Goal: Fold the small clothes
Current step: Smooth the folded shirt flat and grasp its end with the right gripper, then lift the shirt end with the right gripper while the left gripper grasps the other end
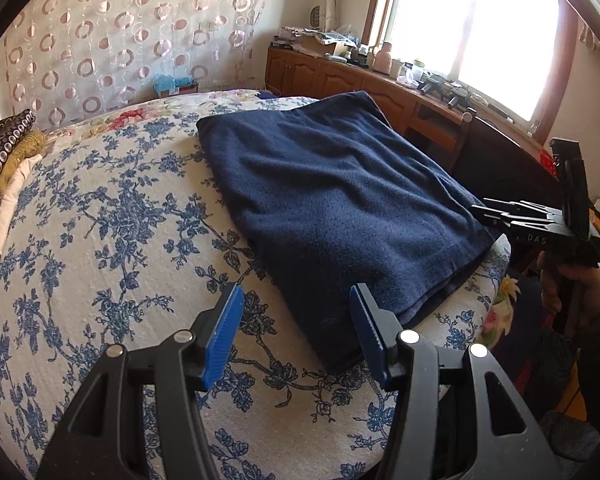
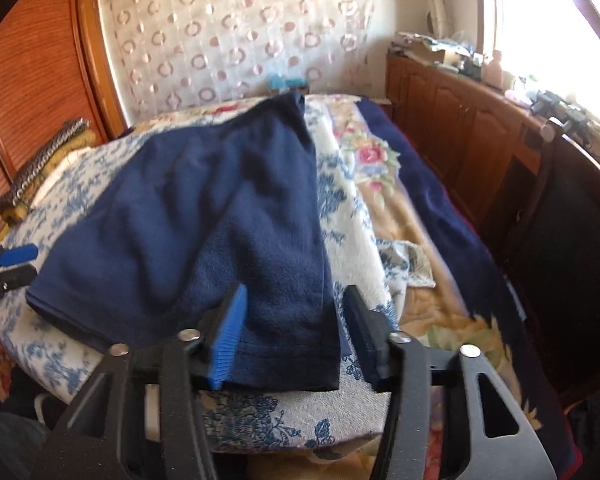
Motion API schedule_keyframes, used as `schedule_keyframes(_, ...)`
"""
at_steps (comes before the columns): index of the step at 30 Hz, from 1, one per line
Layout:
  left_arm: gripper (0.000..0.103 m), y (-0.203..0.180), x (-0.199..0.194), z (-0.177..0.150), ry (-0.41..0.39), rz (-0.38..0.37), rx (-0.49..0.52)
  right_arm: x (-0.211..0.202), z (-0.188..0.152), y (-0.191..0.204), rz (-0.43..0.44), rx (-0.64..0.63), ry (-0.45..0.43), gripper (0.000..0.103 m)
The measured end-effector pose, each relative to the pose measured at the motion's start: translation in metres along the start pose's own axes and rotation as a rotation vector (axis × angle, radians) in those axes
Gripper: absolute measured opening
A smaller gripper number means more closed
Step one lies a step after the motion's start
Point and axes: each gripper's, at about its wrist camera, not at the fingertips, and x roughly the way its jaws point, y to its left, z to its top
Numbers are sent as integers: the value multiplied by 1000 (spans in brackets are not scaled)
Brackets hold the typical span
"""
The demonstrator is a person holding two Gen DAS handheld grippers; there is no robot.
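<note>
Cloth (image 1: pixel 336 200) is lying part-folded on the bed (image 1: pixel 100 240), by its near right corner. Left gripper (image 1: pixel 296 336) and right gripper (image 2: pixel 294 334) are both released, nothing pinched. Near hem corners should be gripped evenly before folding over, imo.

A bed (image 1: pixel 100 240) with a blue-flowered white cover fills the middle of the room. Behind its far end hangs a sheer curtain (image 1: pixel 132 32) patterned with pink rings. Along one side of the bed runs a brown wooden cabinet (image 1: pixel 340 76), its top cluttered with small items, under a bright window (image 1: pixel 480 28). Folded patterned cloths (image 1: pixel 4 168) lie at the bed's opposite edge.
</note>
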Motion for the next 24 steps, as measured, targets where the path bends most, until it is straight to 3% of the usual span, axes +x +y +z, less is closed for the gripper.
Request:
schedule_keyframes(5,54,1,3,-1,5,-14,-13,8,-4,-8,28,40,29,60)
schedule_keyframes(9,32,4,8,-3,14,-91,-61,7,-3,-4,66,9,58,60)
schedule_keyframes(15,32,3,13,-5,40,-101,-68,6,-3,0,121,-12,84,40)
schedule_keyframes(17,32,3,17,-5,64,-109,-76,6,-4,0,148,-15,87,24)
schedule_keyframes(19,32,4,18,-5,66,-119,-86,7,-3,0,182,-8,88,17)
schedule_keyframes(24,31,8,18,-6,70,-162,-100,1,-1,0,207,-8,55,12)
